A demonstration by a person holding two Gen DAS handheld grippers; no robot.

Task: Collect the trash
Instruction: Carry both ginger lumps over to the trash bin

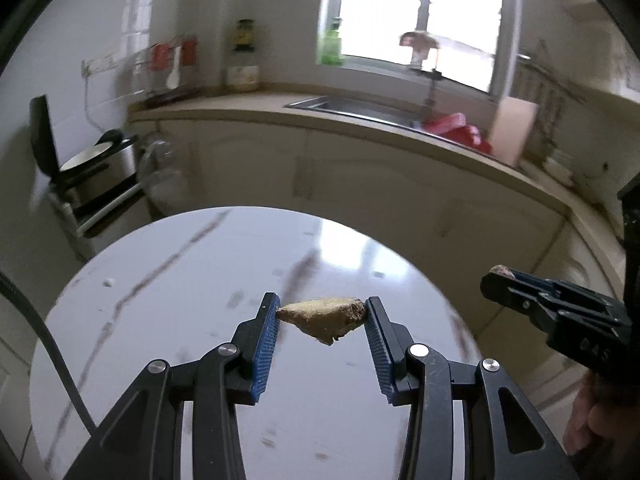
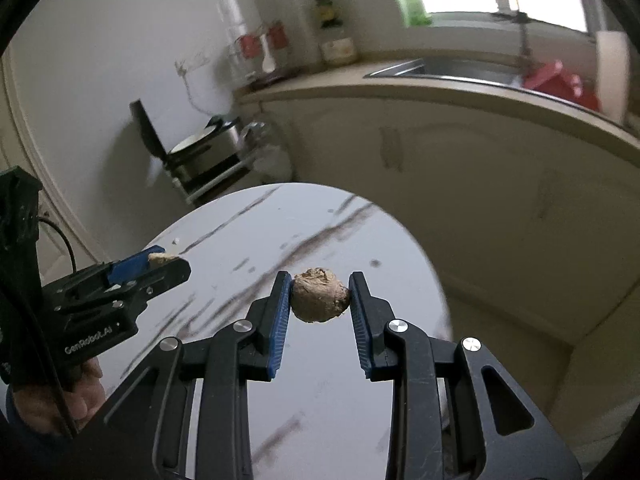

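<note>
We hold two grippers above the round white marble-look table (image 1: 168, 320). On the left, our left gripper (image 1: 322, 314) w/ black arms and blue ribbed pads pinches a tan wedge-shaped scrap (image 1: 324, 318) crosswise btwn its tips, lifted clear of the tabletop. On the right, our right gripper (image 2: 320, 294) clamps a brown, rough, rounded lump (image 2: 319, 295) btwn its pads, also held in the air over the table's far part.
</note>
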